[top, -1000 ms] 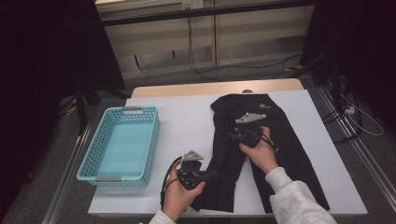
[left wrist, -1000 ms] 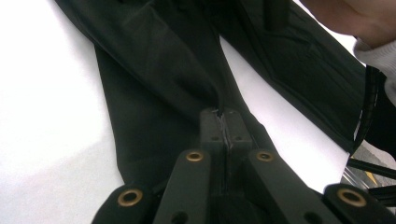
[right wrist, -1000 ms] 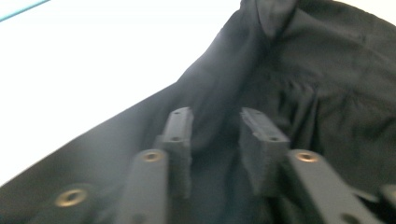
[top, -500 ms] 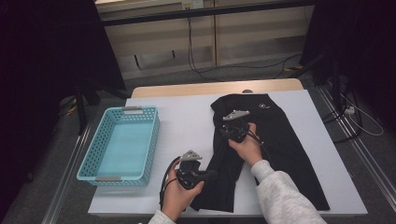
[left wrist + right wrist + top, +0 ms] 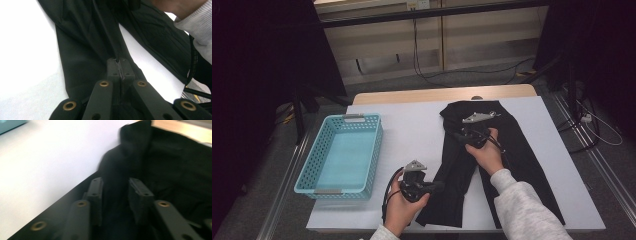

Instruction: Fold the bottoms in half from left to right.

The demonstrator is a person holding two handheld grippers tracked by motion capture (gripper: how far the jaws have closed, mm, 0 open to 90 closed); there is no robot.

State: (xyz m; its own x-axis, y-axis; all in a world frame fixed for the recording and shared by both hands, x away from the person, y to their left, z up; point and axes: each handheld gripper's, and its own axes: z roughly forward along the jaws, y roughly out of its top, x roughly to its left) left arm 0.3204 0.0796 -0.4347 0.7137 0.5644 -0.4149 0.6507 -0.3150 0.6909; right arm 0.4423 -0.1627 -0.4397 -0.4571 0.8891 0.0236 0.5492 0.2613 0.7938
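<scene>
No readable text, label, brand, number or sign is found on anything shown in these views.

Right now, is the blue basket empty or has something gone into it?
Empty. The high view shows the blue basket with its bare floor showing, while the black trousers lie on the white table.

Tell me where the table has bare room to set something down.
The widest bare patch of white table top lies between the light blue plastic basket and the black trousers. A narrow strip runs right of the trousers, to the table's edge. The basket itself is empty. Crowded: the trousers' side, where both hands work.
</scene>
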